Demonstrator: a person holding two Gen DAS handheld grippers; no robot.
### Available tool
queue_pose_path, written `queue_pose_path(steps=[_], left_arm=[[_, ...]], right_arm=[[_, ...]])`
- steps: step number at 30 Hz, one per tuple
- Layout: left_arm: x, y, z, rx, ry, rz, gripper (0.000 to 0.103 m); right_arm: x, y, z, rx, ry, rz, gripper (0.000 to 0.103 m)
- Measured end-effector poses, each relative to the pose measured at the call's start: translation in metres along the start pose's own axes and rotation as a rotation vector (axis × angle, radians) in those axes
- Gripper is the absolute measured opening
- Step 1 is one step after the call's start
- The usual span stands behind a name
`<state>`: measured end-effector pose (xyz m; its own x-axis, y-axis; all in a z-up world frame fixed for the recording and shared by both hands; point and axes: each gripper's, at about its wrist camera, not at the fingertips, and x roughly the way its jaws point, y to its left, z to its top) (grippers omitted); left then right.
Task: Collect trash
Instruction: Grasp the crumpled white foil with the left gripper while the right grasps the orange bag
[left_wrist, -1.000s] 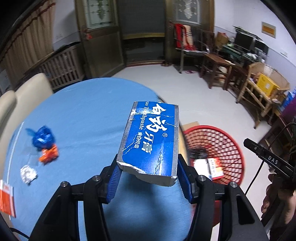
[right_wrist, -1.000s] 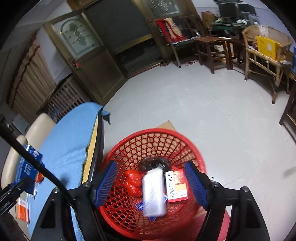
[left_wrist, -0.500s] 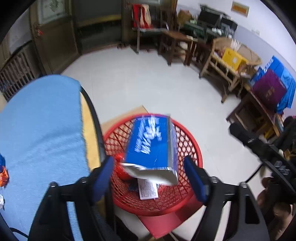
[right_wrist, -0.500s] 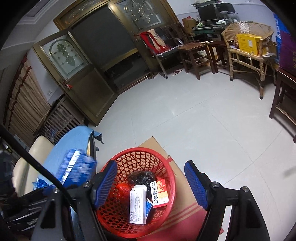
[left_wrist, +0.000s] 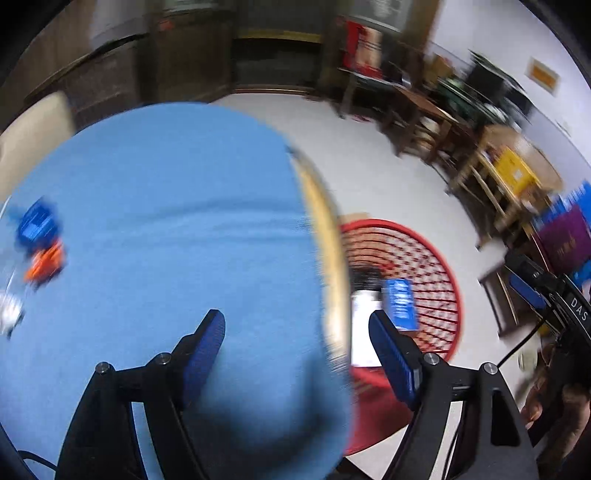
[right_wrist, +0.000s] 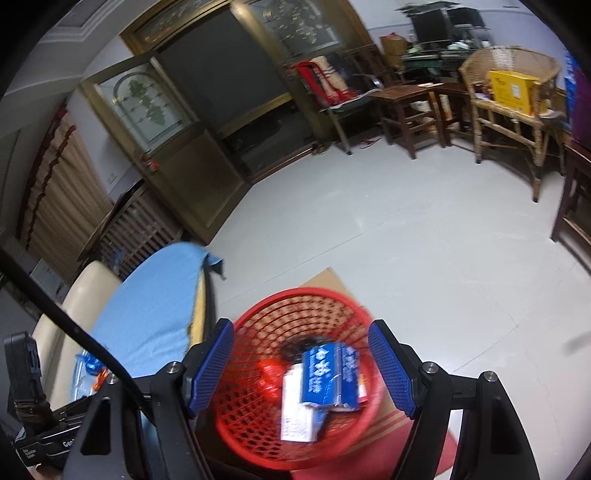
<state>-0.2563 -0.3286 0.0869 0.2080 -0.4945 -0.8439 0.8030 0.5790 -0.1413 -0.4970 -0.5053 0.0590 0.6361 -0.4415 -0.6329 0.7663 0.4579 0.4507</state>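
So the blue box (right_wrist: 328, 373) lies in the red basket (right_wrist: 258, 413) on the floor with other trash, both grippers (left_wrist: 295, 354) (right_wrist: 301, 363) wide and empty, wrappers (left_wrist: 40, 240) left at the tabletop's (left_wrist: 166, 221) far-left edge.

A blue rectangular cardboard toothpaste box (right_wrist: 327, 376) with white lettering and a silver edge lies tilted inside a round red plastic mesh basket (right_wrist: 255, 410) on the floor, resting on a white carton (right_wrist: 297, 413) and beside a crumpled red wrapper (right_wrist: 269, 374) and something black. On the blue-clothed table, blurred, sit a crumpled blue wrapper (left_wrist: 37, 225), an orange wrapper (left_wrist: 46, 263) touching it, and a whitish crumpled scrap (left_wrist: 9, 308) nearby.
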Motion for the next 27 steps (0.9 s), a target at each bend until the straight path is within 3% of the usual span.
queue_pose_path(steps=[10, 18, 25, 26, 27], left_arm=[[-0.039, 0.153, -0.043, -0.275, -0.057, 0.169, 0.08], [-0.048, 0.29, -0.035, -0.479, -0.121, 0.327, 0.081], [-0.014, 0.333, -0.024, -0.516, -0.106, 0.346, 0.081], [-0.006, 0.336, -0.023, -0.503, -0.091, 0.36, 0.076], [-0.001, 0.337, -0.022, -0.492, -0.073, 0.371, 0.04]], right_arm=[[0.028, 0.103, -0.035, -0.191, 0.107, 0.125, 0.078], [0.036, 0.166, -0.066, -0.312, 0.156, 0.166, 0.078], [0.029, 0.2, -0.079, -0.398, 0.16, 0.173, 0.078], [0.028, 0.204, -0.081, -0.409, 0.164, 0.171, 0.078], [0.028, 0.208, -0.083, -0.423, 0.167, 0.169, 0.078]])
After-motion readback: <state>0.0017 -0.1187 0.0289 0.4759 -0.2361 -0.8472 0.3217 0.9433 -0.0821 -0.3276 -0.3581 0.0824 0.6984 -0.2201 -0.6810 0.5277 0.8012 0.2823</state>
